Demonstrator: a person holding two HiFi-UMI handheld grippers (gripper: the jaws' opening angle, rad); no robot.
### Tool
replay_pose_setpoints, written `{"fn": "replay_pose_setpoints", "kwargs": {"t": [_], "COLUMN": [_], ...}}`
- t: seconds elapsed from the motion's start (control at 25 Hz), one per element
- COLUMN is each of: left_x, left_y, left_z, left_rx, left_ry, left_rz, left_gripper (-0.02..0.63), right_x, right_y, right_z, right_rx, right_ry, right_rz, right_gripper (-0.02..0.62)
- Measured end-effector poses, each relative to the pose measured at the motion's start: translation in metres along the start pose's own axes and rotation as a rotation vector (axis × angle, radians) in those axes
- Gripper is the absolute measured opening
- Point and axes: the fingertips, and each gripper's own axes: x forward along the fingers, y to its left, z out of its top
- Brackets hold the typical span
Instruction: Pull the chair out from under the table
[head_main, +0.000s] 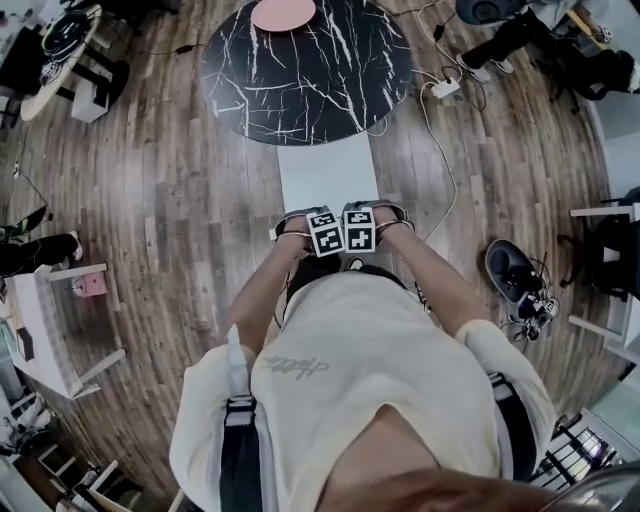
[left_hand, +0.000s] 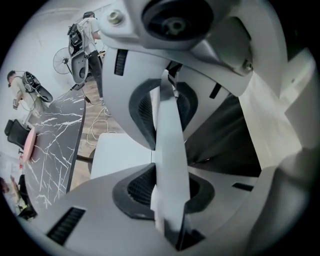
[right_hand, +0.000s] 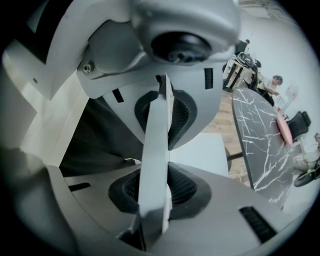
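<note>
Chair (head_main: 327, 172): white, with a flat rectangular seat and a thin white backrest panel.
Chair pose: upright, seat towards the table, backrest on the side away from it.
Chair place: seat almost wholly clear of the table top; in the head view, far edge of the seat meets the table's near rim.
Chair hold: top edge of the backrest pinched by the left gripper (left_hand: 167, 165) and the right gripper (right_hand: 155, 170), side by side, pads pressed on both faces of the panel.
Table (head_main: 305, 75): round, black marble-look top with white veins, standing just beyond the chair.
</note>
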Motion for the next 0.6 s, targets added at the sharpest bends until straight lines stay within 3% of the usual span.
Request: {"fn": "replay_pose_setpoints", "kwargs": {"t": [0.6], "left_x": [0.007], "left_y": [-0.082], "left_z": [0.002], "left_rx": [-0.077], "left_ry": [0.012], "left_rz": [0.045], "left_gripper": [0.089], "right_x": [0.001], "right_y": [0.081], "right_z": [-0.003], "right_rx": [-0.074], "right_ry": [-0.021], "right_rz": [0.000], "right_gripper": [0.084]}}
